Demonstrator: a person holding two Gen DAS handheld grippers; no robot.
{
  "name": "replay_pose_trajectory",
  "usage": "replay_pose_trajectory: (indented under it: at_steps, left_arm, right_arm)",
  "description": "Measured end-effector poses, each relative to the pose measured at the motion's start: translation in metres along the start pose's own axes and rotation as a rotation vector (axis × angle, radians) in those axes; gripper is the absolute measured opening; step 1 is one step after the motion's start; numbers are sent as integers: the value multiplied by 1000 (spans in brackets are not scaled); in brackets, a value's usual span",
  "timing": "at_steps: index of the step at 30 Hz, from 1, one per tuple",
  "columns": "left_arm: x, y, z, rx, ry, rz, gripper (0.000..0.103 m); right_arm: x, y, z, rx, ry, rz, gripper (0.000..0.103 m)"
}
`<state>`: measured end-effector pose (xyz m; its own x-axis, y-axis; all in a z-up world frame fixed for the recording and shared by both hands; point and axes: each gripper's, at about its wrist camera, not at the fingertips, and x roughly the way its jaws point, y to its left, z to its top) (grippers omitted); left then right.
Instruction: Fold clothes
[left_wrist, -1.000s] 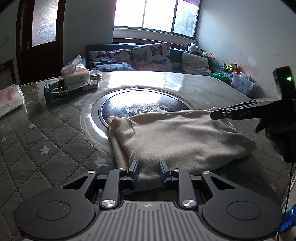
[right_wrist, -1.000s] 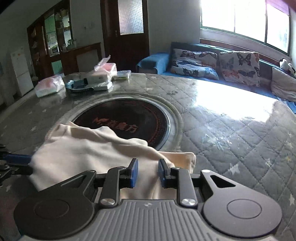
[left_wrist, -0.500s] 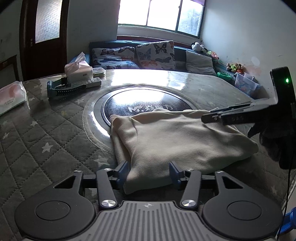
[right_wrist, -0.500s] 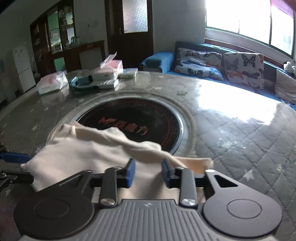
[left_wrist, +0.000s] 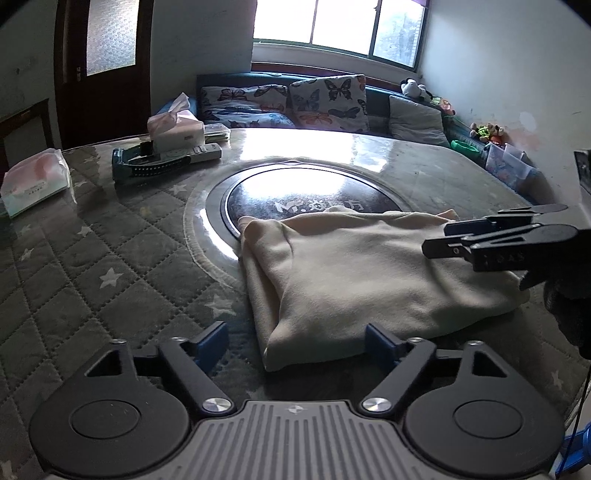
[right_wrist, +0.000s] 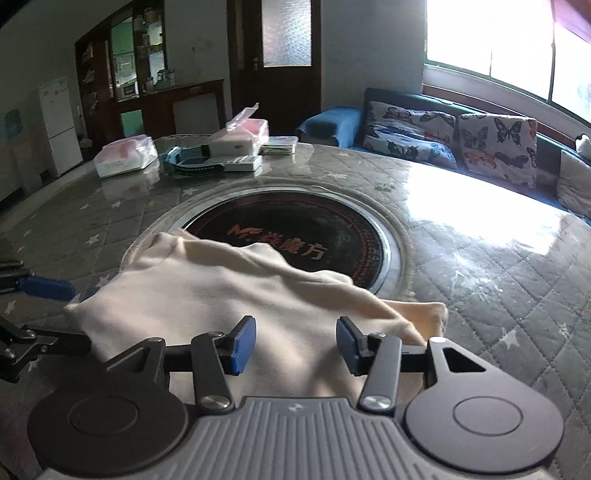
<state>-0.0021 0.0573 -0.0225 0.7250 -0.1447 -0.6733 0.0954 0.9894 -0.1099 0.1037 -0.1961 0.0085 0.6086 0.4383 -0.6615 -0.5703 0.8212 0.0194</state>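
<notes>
Blue pads (left_wrist: 212, 341) of the left claw (left_wrist: 295, 341) stand wide apart with nothing between them, and the near corner of the cream garment (left_wrist: 369, 273) lies just ahead of the gap, free of both fingers. In its own view the right claw (right_wrist: 295, 343) is spread likewise, a little less widely, empty, hanging over the near edge of the same garment (right_wrist: 221, 295). From the left wrist view the right claw (left_wrist: 495, 236) shows at the right, over the cloth's right end. The garment is folded into a rough rectangle and lies flat on the quilted, star-patterned worktop (left_wrist: 92, 258), its far edge overlapping the dark round inset (left_wrist: 314, 192) at the worktop's centre. Far left on the worktop sit a tissue box (left_wrist: 175, 127), a remote control (left_wrist: 195, 152) beside it, and a soft tissue pack (left_wrist: 35, 181) at the left edge. Beyond the worktop is a sofa with butterfly cushions (left_wrist: 328, 96) under a bright window.
</notes>
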Motion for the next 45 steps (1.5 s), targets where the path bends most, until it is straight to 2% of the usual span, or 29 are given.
replay_pose_trajectory:
  at_steps: [3, 5, 7, 10, 13, 18, 26, 35, 37, 39, 43, 45]
  left_arm:
    - [-3, 2, -1, -5, -4, 12, 89]
    - [-6, 4, -2, -14, -5, 23, 96]
    - [-7, 6, -3, -21, -7, 31, 96]
    - [-11, 10, -4, -32, -14, 53, 103]
    - [-14, 17, -5, -54, -22, 68, 103]
    - [-20, 31, -1, -102, -41, 88, 103]
    - [-27, 54, 11, -202, -62, 88, 103]
    - [-7, 69, 23, -407, 0, -46, 100]
    - [-2, 73, 25, -454, 15, -79, 99]
    - [3, 76, 27, -501, 30, -112, 97]
    - [12, 83, 32, -594, 59, -178, 95]
    - [17, 84, 34, -630, 70, -199, 95]
  right_arm:
    - [-5, 9, -2, -28, -3, 8, 52]
    - [-8, 15, -3, -50, -5, 18, 54]
    - [-12, 21, -4, -66, -5, 27, 56]
    - [-17, 32, -6, -100, -3, 42, 58]
    - [-21, 46, -9, -149, -5, 54, 64]
    - [-27, 71, -11, -230, -10, 84, 64]
    - [-24, 125, -14, -436, -24, 128, 63]
    - [0, 172, -14, -629, -26, 102, 51]
    - [7, 177, -14, -653, -18, 94, 43]
    - [12, 180, -14, -671, -12, 85, 41]
    - [14, 175, -10, -640, -25, 85, 22]
    - [12, 167, -5, -585, -32, 105, 17]
